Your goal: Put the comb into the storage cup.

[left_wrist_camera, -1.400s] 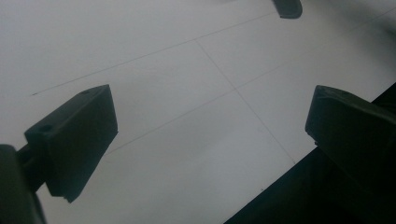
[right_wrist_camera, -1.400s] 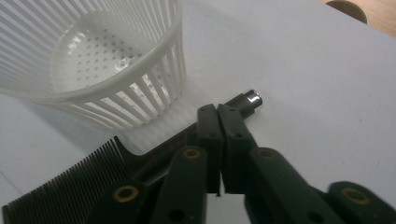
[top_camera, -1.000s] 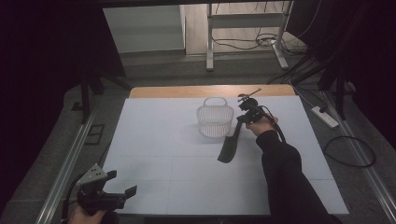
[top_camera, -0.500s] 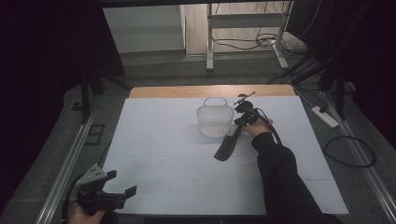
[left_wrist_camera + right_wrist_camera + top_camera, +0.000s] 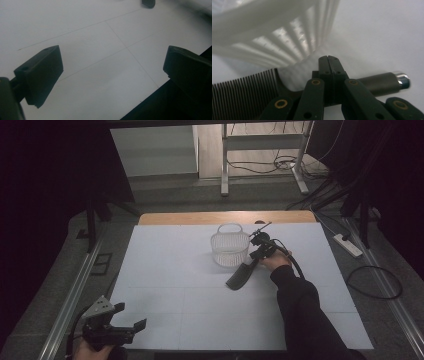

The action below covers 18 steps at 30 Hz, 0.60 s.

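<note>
Right hand-held gripper [image 5: 328, 65] clamping black fine-toothed comb [image 5: 244, 92], silver-tipped handle

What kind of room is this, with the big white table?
Probably a lab or workshop set up for filming hand work. A white table stands on a bare floor with metal rails along its sides, cables and a power strip lie about, and dark curtains hang at the sides.

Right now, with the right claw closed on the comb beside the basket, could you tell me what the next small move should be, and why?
Probably lift the comb a little and carry it over the rim of the white basket. The right claw is shut on the comb's spine, the comb hangs low just beside the basket wall, and the left claw waits open at the near edge of the table.
</note>
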Motion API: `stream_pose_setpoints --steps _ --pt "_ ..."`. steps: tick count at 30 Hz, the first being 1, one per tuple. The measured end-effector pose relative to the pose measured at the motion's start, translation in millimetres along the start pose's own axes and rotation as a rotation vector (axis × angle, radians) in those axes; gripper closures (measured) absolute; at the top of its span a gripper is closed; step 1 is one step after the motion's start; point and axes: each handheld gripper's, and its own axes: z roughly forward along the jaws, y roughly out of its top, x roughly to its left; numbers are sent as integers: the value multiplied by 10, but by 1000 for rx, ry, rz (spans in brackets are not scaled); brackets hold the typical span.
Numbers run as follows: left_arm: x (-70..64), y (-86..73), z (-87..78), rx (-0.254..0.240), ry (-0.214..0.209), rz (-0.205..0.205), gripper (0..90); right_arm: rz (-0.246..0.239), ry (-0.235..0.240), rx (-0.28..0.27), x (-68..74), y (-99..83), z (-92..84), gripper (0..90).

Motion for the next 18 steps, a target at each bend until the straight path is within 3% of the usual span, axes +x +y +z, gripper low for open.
stream_pose_setpoints --steps 8,18 --pt "-1 1 1 2 2 1 33 -46 21 21 123 -80 -36 891" --pt "-4 3 3 4 4 2 34 -67 33 44 189 -217 -120 891"
